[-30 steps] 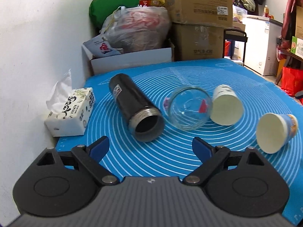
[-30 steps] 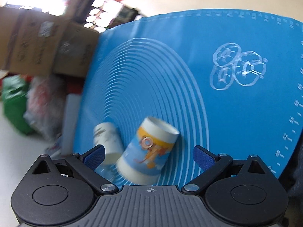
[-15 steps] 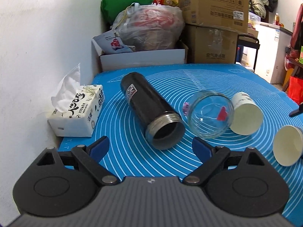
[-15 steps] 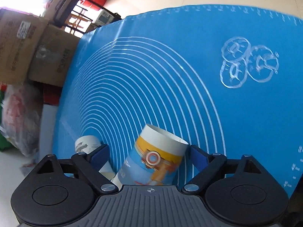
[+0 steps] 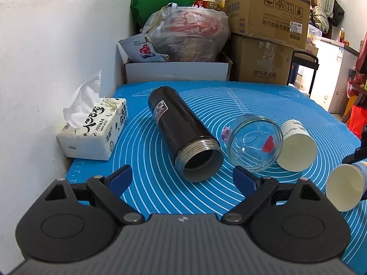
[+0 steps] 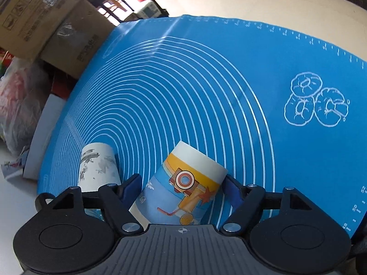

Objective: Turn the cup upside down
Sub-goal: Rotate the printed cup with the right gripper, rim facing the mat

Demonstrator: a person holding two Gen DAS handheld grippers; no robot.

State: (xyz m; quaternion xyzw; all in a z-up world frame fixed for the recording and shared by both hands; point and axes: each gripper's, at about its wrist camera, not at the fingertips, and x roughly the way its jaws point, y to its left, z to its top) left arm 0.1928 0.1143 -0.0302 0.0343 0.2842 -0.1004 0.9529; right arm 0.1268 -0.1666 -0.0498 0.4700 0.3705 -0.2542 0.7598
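- Between the two blue pads of the right hand-held gripper (image 6: 182, 186) lies the printed paper cup (image 6: 183, 190), on its side on the blue mat (image 6: 206, 80), base pointing away from the camera; the jaws sit close on either flank, but whether they already pinch it cannot be told.
- From the left wrist view the same cup (image 5: 344, 190) shows its open white mouth at the right edge of the mat.
- It looks light and thin-walled, so it should crush or go oval under a hard squeeze; a gentle hold across the middle of the wall, away from the soft rim, seems safest.
- The waxy print may be a little slippery, so the grip should be snug before turning it.
- The left hand-held gripper (image 5: 182, 178) hangs wide open and empty, facing a black flask (image 5: 181, 133), a glass jar (image 5: 254, 143) and a second white paper cup (image 5: 297, 145), all lying down.
- Writing: the cup carries a cartoon with a ringed target, no words legible; the tissue box (image 5: 91, 133) reads "100" among Chinese characters; a cardboard box (image 5: 266, 6) bears a sticker with "7029".
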